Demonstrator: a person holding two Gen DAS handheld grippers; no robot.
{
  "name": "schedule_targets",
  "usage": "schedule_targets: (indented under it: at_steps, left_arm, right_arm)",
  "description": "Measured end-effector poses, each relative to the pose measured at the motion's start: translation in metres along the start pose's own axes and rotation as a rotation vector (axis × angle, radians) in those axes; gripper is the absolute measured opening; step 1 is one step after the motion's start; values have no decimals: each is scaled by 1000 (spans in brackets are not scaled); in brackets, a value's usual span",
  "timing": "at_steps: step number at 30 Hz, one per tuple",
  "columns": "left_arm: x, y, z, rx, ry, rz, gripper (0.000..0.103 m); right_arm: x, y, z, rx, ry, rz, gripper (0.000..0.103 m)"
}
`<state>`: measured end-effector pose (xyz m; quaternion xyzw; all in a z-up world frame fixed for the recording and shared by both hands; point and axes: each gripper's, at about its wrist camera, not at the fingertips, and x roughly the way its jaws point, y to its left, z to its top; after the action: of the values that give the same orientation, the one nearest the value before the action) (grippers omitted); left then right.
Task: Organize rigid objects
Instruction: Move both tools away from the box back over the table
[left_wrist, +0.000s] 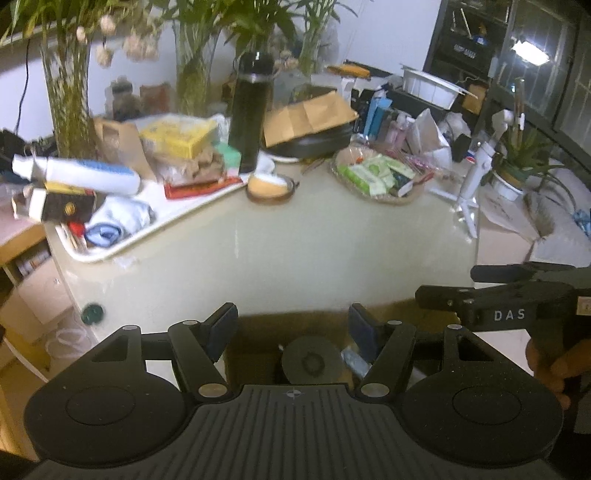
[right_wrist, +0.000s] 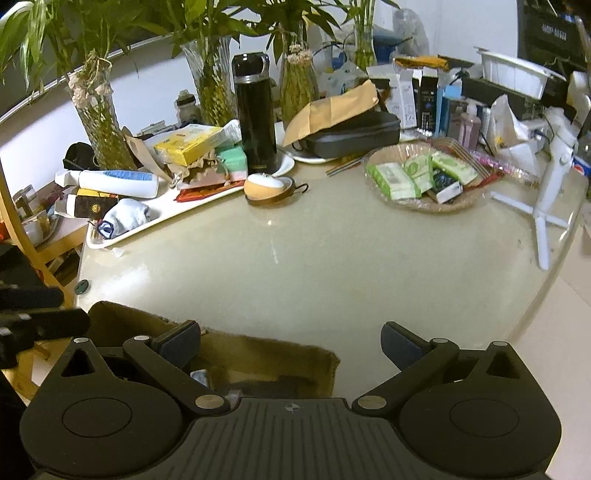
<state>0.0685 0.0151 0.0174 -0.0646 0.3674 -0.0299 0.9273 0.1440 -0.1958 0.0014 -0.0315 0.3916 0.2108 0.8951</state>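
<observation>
Both grippers hang over the near edge of the worktop (right_wrist: 332, 280), jaws wide apart and holding nothing. Below the left gripper (left_wrist: 293, 328) a brown box (left_wrist: 258, 339) stands at that edge; only the left view shows a grey round lid (left_wrist: 312, 363) inside it. The right gripper (right_wrist: 290, 345) is above the right end of the same box. The right view shows sharply the black flask (right_wrist: 255, 114), the white tray (right_wrist: 162, 214) and the basket (right_wrist: 424, 177) along the far edge.
</observation>
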Motion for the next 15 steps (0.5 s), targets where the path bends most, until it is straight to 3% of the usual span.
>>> schedule_targets:
  at_steps: [6, 15]
  left_arm:
    - [7, -4, 15, 39, -13, 5, 65]
    - [34, 3, 41, 44, -28, 19, 65]
  right_arm:
    - [-3, -4, 10, -9, -65, 13, 103]
    - [16, -4, 31, -135, -102, 5, 103]
